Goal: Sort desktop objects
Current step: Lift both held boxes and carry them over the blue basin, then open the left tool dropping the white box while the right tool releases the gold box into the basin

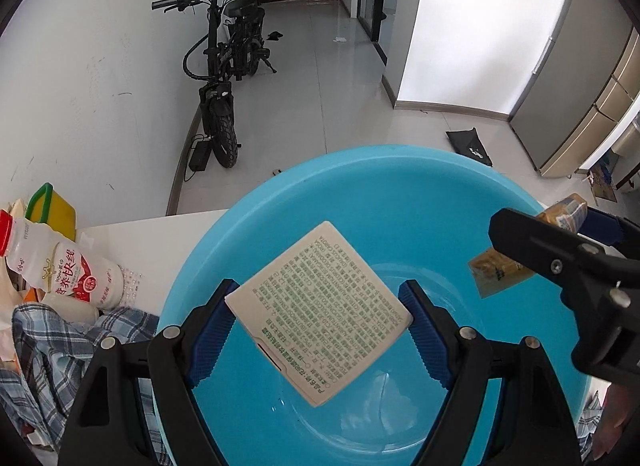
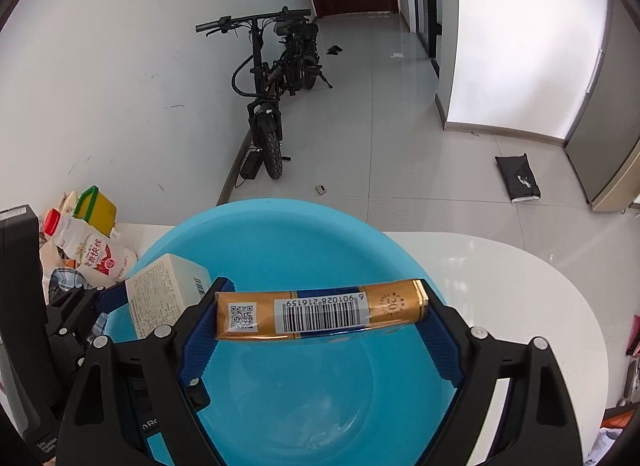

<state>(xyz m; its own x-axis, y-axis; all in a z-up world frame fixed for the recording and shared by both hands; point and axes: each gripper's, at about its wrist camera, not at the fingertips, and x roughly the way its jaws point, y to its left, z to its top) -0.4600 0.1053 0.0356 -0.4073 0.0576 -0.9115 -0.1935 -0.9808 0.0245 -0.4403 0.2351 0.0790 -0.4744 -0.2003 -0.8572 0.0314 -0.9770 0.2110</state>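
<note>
Left gripper (image 1: pixel 320 322) clamped on white printed box (image 1: pixel 320 312); right gripper (image 2: pixel 322 316) clamped on gold cigarette pack (image 2: pixel 320 314); both above blue basin (image 2: pixel 280 234).

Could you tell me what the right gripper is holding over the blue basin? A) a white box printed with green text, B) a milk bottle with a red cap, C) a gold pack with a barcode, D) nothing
C: in the right wrist view the right gripper has its blue pads pressed on both ends of the gold pack, barcode facing up, above the blue basin.
</note>
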